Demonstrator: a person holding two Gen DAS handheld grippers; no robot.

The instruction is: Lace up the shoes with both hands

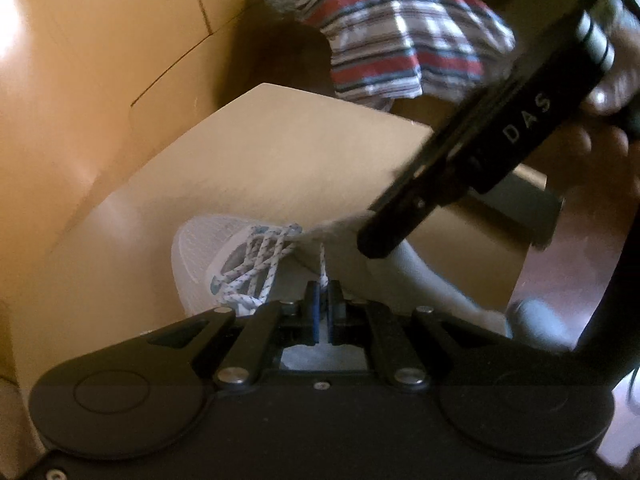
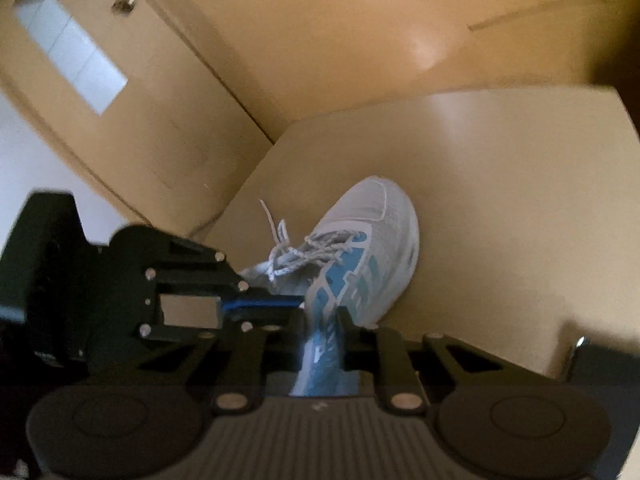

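A white mesh shoe [image 1: 200, 256] with blue side stripes [image 2: 372, 216] lies on a tan board [image 1: 280, 152]. Its speckled laces [image 2: 316, 248] are crossed over the tongue. My left gripper [image 1: 322, 292] is shut on one lace strand [image 1: 322, 260] that rises from its blue pads to the knot. In the right wrist view the left gripper [image 2: 296, 302] reaches in from the left. My right gripper [image 2: 323, 316] hovers over the shoe's side, jaws a narrow gap apart with no lace seen between them. A blurred pale strand [image 1: 332, 228] runs towards the right gripper [image 1: 370, 240]. A loose lace end [image 2: 268, 216] sticks up.
A striped cloth [image 1: 400, 32] hangs beyond the board's far edge. Tan panels [image 1: 100, 60] stand close on the left, one with a white pane [image 2: 72, 48]. A hand [image 1: 608, 92] grips the right tool. Dark floor [image 1: 580, 240] lies past the board's right edge.
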